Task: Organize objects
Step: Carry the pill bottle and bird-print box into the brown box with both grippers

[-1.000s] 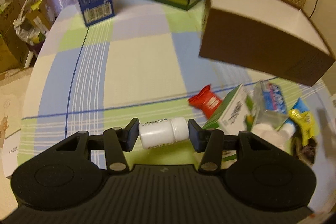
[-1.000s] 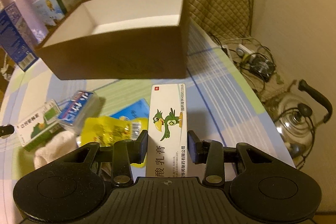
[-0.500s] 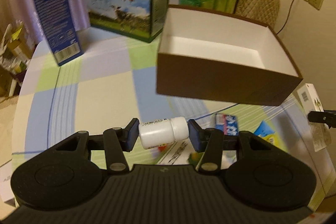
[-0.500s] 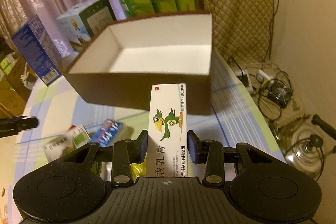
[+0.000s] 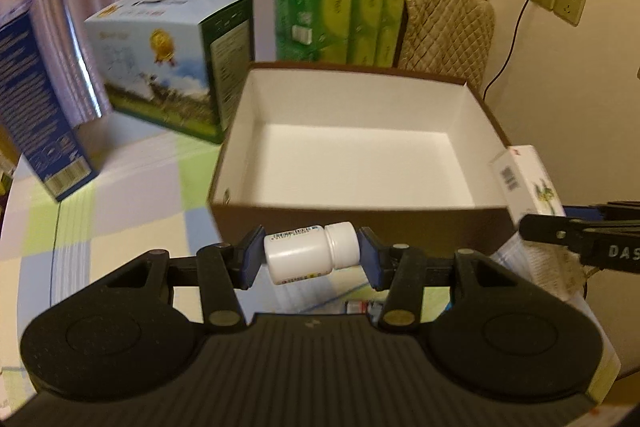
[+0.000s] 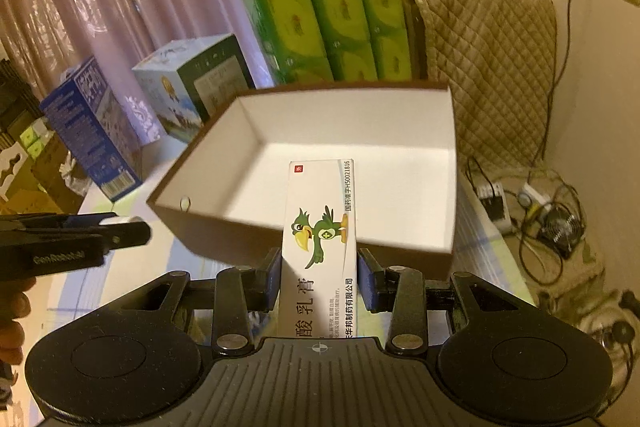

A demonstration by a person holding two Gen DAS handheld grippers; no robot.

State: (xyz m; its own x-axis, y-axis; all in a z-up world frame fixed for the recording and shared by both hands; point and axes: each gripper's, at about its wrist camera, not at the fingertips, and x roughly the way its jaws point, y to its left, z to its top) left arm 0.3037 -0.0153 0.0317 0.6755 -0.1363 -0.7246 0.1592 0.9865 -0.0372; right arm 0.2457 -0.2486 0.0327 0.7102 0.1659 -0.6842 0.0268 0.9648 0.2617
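a small white pill bottle [image 5: 310,254] with a white cap lies sideways, cap to the right, before the near wall of the brown box [image 5: 348,223]. the white carton [image 6: 320,247] with a green parrot stands upright over that wall. the box's white inside is bare.

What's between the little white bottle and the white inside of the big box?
Only the brown box's near wall, seen in the left wrist view. The white pill bottle is held sideways just before it.

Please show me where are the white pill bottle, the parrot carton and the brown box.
white pill bottle [image 5: 306,254]: left wrist view, on its body, sideways between the fingers.
parrot carton [image 6: 320,223]: right wrist view, on the parrot picture.
brown box [image 6: 256,241]: right wrist view, on its near outer wall.
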